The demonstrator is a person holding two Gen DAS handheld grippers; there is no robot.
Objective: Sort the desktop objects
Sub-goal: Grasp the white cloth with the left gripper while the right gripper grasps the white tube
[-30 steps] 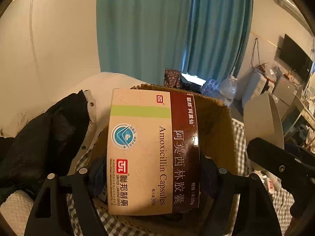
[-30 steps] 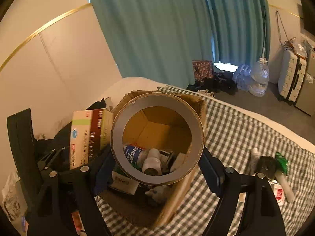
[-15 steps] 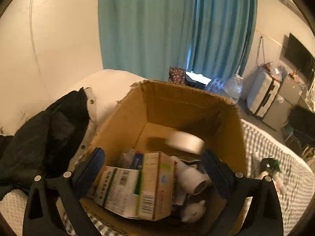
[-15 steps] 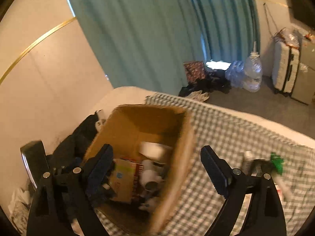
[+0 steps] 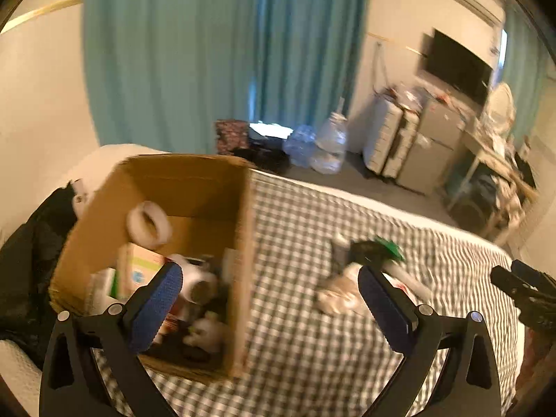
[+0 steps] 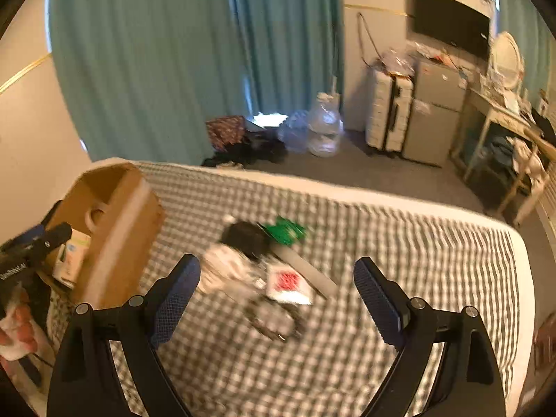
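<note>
- Our left gripper (image 5: 269, 302) is spread wide and holds nothing, near the cardboard box (image 5: 243, 260).
- Our right gripper (image 6: 276, 293) is likewise spread and empty, above a blurred pile of small things (image 6: 264, 267) on the checked cloth (image 6: 399, 260).
- The tape roll (image 5: 149, 224) and medicine carton (image 5: 137, 271) lie inside the box (among other bits).
</note>
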